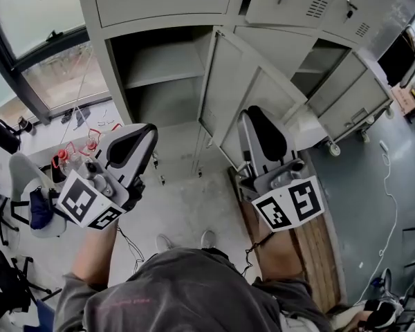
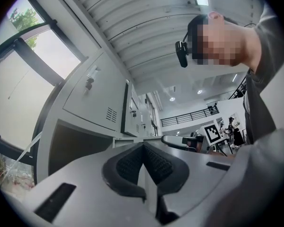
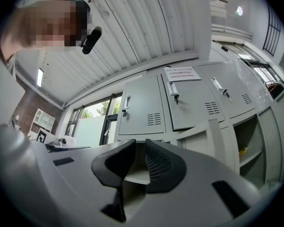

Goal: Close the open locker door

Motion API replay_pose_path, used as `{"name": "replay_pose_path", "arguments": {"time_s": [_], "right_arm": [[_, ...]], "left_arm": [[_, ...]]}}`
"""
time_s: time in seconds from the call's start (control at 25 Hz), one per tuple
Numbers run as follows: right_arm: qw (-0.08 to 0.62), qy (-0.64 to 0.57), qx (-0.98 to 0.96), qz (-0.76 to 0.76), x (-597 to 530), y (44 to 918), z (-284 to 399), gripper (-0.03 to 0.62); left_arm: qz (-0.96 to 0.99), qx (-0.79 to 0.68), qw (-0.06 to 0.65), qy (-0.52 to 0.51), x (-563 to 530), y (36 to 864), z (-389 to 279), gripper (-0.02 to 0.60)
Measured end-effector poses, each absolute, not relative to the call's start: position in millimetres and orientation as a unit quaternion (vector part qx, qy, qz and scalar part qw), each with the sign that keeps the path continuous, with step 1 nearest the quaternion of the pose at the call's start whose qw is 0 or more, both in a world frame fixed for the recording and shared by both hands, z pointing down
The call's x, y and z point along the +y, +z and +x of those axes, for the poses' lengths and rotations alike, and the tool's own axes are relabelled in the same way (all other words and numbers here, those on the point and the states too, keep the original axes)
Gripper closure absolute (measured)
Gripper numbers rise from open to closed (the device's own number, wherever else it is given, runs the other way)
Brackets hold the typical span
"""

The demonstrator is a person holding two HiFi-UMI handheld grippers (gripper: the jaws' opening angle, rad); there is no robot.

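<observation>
locker door (image 1: 242, 88): open | right hand-held gripper (image 1: 256, 120): jaws apart, seemingly empty

A wooden board (image 1: 324, 251) lies on the grey concrete floor (image 1: 187, 209). Far left of the board, a large dark-framed window (image 1: 55, 71) reaches down to the floor. Also left of the board, nearer than the window, red wires (image 1: 90, 138) tangle beside a white seat (image 1: 24, 178) that carries a blue object (image 1: 38, 209). Right of the board, a thin white cable (image 1: 394, 209) snakes across the floor.
</observation>
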State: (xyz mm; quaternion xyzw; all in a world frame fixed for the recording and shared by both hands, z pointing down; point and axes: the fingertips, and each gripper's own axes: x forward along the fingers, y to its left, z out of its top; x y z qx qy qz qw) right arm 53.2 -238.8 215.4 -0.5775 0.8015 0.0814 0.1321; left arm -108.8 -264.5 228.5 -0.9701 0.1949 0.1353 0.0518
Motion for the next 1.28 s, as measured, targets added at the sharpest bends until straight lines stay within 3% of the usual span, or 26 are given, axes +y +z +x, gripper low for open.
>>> {"name": "replay_pose_path", "arguments": {"time_s": [0.6,0.76,1.28], "right_arm": [[0.153,0.042,0.779,-0.607,-195.7,258.7,135.0,0.528],[0.134,0.023,0.785,-0.605,-191.8,282.2,148.4,0.477],[0.092,-0.047,0.826,-0.555,-219.1,358.5,172.8,0.453]], "left_arm": [[-0.979,0.163,0.034,0.121,-247.4,240.7,-47.7,0.574],[-0.980,0.165,0.035,0.110,-242.6,248.0,-32.0,0.574],[-0.980,0.179,0.013,0.090,-228.1,280.1,5.8,0.574]]}}
